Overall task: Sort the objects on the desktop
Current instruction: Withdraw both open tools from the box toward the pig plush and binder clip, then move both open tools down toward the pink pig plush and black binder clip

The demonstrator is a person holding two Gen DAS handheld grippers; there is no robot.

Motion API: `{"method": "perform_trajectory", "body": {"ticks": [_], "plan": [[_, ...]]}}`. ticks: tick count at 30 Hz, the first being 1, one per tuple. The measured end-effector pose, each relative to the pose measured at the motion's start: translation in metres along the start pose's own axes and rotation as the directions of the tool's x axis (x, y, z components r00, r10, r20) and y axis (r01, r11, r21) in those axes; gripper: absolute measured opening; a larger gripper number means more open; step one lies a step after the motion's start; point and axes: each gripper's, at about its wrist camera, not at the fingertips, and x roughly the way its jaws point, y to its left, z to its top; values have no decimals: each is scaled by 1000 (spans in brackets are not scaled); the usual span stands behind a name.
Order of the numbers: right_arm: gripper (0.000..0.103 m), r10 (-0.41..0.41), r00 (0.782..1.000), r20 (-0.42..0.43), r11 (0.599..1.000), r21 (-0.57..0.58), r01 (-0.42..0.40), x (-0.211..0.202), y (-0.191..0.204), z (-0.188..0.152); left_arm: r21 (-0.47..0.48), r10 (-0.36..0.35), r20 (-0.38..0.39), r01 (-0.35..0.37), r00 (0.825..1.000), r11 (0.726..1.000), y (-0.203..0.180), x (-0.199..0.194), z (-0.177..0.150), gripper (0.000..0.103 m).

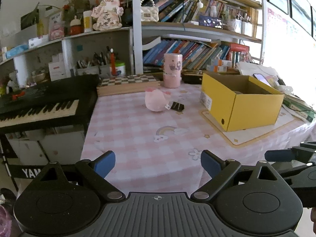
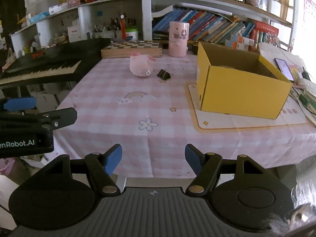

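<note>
A pink plush toy (image 1: 156,100) lies on the pink checked tablecloth (image 1: 138,134), with a black binder clip (image 1: 177,106) just right of it. Both show in the right wrist view too: the toy (image 2: 141,66) and the clip (image 2: 163,74). An open yellow cardboard box (image 1: 240,100) stands to the right, on a cream mat (image 2: 246,119); the box also shows in the right wrist view (image 2: 237,86). My left gripper (image 1: 158,164) is open and empty above the table's near edge. My right gripper (image 2: 153,159) is open and empty, also at the near edge.
A pink cylindrical container (image 1: 172,70) and a wooden chessboard box (image 1: 128,84) stand at the back. A black keyboard (image 1: 39,102) sits left of the table. A phone (image 2: 284,68) and papers lie right of the box. Bookshelves (image 1: 197,55) fill the back.
</note>
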Motion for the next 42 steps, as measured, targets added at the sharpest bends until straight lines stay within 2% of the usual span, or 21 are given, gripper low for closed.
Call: {"method": "perform_trajectory", "body": {"ticks": [18,31,42], "plan": [[68,36,999,36,999,-30,-35,29,5,26,-22,50,17,-50,999,999,16,24,17,95],[69,53,998,23,998,-45,-52,79,-14,66,-63,46,-15,-47,999,997,18,82,50,95],[69,100,995,7,990,-95,-99,126,-31,110,-116,85,-23,-87,996,989,20,126,82,95]]}}
